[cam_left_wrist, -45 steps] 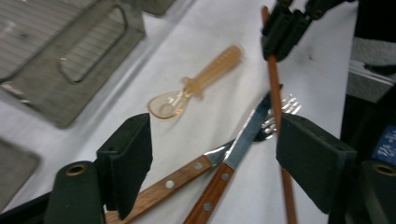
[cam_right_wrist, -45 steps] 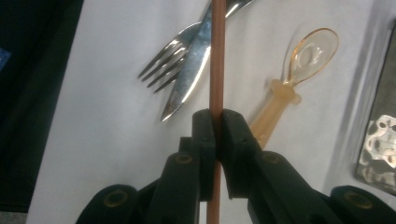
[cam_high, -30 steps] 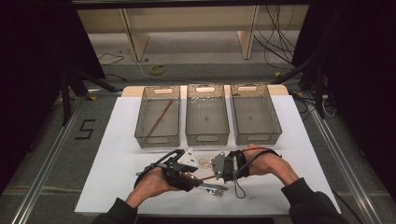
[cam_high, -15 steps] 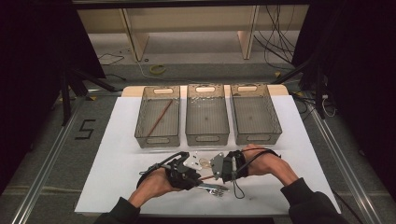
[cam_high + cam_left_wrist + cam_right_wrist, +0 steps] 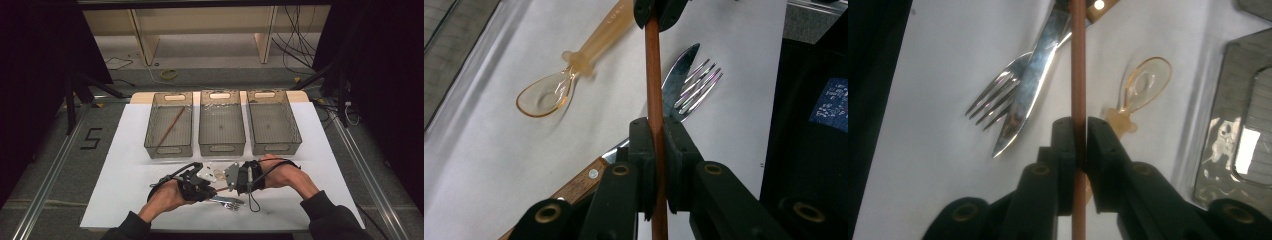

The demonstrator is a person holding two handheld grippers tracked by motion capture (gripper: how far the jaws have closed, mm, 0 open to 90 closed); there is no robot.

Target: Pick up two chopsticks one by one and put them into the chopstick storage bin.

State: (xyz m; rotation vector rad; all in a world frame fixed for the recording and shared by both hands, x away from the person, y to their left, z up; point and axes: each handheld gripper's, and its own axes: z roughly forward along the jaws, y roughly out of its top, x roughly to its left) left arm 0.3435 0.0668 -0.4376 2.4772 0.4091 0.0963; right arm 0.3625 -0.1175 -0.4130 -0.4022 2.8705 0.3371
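Note:
A thin brown chopstick [image 5: 220, 189] [image 5: 654, 75] [image 5: 1078, 60] hangs level between my two grippers, above the white sheet near the table's front. My left gripper [image 5: 212, 190] [image 5: 658, 132] has just been closing and is shut on one end. My right gripper [image 5: 231, 186] [image 5: 1080, 131] grips the other end; its jaws have just eased open a little, but the pads still press the stick. Under the stick lie an amber plastic spoon [image 5: 546, 95] [image 5: 1145, 82], a steel fork [image 5: 701, 82] [image 5: 993, 105] and a wooden-handled knife [image 5: 676, 75] [image 5: 1033, 70].
Three clear bins stand in a row behind the grippers: left bin [image 5: 169, 149], middle bin [image 5: 222, 147], right bin [image 5: 274, 146]. A second chopstick [image 5: 170, 125] lies in the left bin. The white sheet [image 5: 115, 190] stretches to both sides.
The left gripper's jaws have closed onto the chopstick that the right gripper was holding. Both hands stay where they were.

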